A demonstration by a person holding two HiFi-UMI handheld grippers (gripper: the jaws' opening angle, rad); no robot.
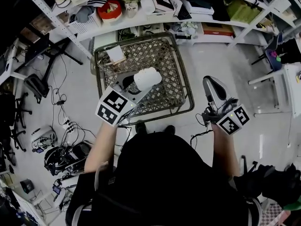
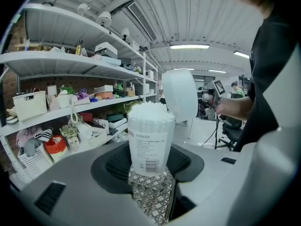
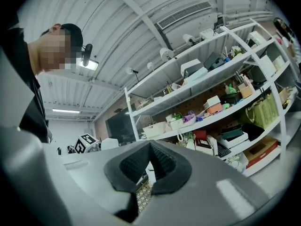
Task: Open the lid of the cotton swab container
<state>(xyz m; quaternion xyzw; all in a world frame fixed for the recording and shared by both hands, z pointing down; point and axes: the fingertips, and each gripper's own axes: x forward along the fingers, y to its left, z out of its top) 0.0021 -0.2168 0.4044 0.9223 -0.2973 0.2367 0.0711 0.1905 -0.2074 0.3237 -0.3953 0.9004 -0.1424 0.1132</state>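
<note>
My left gripper [image 2: 151,166] is shut on the cotton swab container [image 2: 149,136], a clear round tub packed with white swabs. Its lid [image 2: 180,94] stands flipped up and back, hinged at the tub's right. In the head view the container [image 1: 146,78] is held over the wire basket [image 1: 181,74] by my left gripper [image 1: 133,92]. My right gripper [image 1: 210,88] is off to the right, over the floor, away from the container. In the right gripper view its jaws [image 3: 150,166] are shut with nothing between them.
A white shelf unit [image 1: 197,13] loaded with boxes and baskets runs along the far side. The basket holds a white card [image 1: 115,54]. Cables and gear [image 1: 61,140] lie on the floor at left. A white table [image 1: 289,86] stands at right.
</note>
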